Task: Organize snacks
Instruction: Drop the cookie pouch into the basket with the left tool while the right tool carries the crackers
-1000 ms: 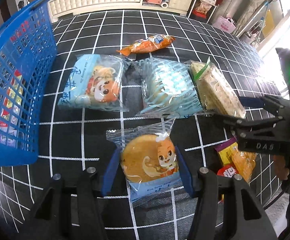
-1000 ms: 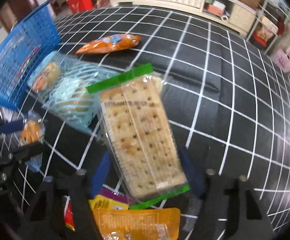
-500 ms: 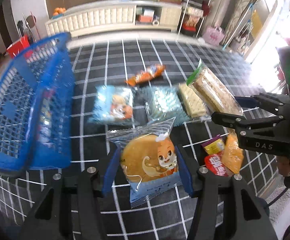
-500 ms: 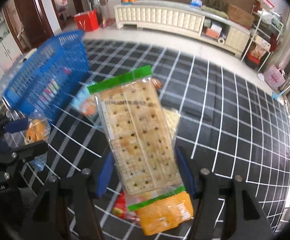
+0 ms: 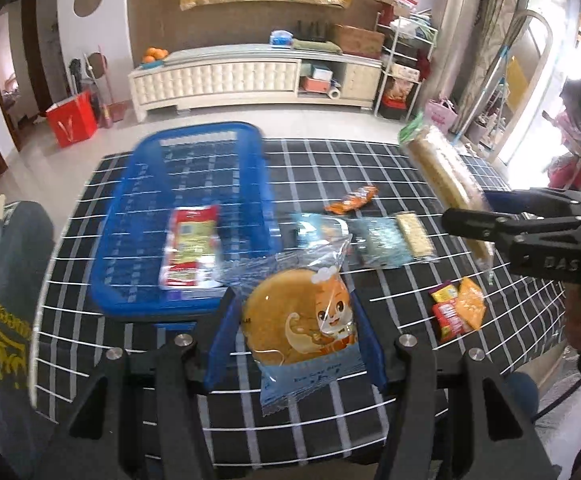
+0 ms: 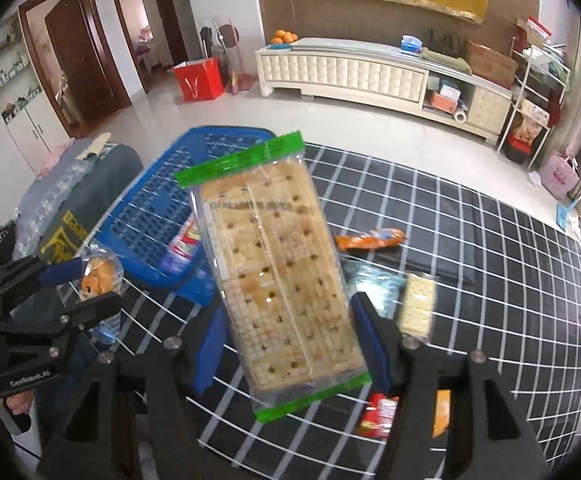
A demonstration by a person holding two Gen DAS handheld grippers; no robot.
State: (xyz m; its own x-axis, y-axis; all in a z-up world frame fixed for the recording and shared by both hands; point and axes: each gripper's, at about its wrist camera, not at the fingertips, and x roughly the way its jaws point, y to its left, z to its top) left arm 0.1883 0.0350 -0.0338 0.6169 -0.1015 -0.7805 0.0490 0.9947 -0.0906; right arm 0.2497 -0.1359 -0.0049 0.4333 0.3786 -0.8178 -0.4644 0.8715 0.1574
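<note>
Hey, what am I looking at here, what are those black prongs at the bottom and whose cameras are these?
No robot: a person carries a hand-held gripper in each hand, each with a fisheye camera looking along its two prongs. The left hand-held gripper is clamped on a round cake packet. The right hand-held gripper is clamped on a cracker pack. Both are held above a black checked cloth. On it sit a blue basket and several loose snacks.
</note>
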